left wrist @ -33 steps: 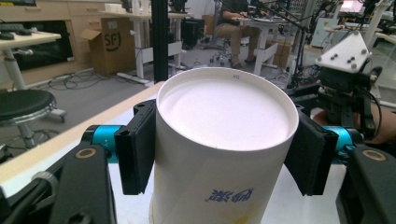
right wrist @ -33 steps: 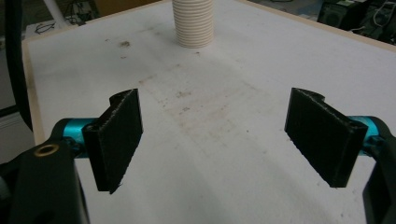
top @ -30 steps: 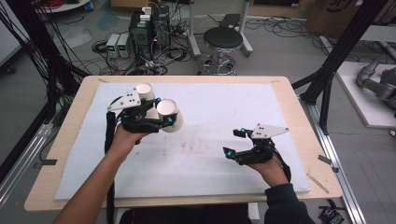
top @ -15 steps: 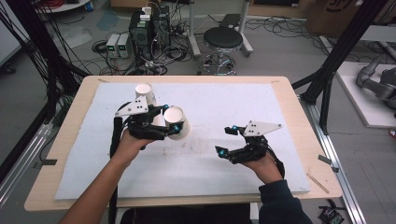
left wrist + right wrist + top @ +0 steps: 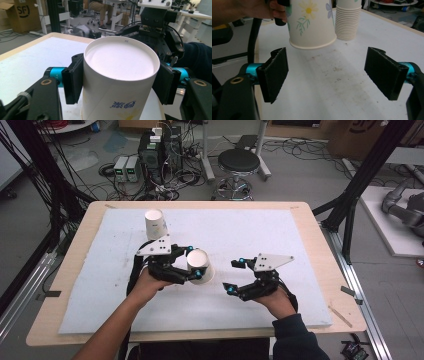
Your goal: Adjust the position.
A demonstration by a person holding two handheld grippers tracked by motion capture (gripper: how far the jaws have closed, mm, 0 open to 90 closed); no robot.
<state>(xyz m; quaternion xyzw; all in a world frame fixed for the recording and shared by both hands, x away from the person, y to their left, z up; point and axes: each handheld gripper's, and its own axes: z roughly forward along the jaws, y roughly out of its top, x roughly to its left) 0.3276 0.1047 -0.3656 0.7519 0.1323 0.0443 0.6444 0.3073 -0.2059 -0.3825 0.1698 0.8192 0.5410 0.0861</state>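
The left gripper (image 5: pixel 192 269) is clamping a white flower-printed paper cup (image 5: pixel 200 265), upside down, above the white mat (image 5: pixel 280 240). The right gripper (image 5: pixel 234 276) is waiting nearby, jaws spread, empty. Squeezing harder could crumple the thin wall.

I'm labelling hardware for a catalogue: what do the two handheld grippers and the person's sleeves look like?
Both the left gripper and right gripper are black frames with teal joints, brass rivets, ribbed black pads, and a grey three-cornered plate on top. The right arm wears a dark navy sleeve.
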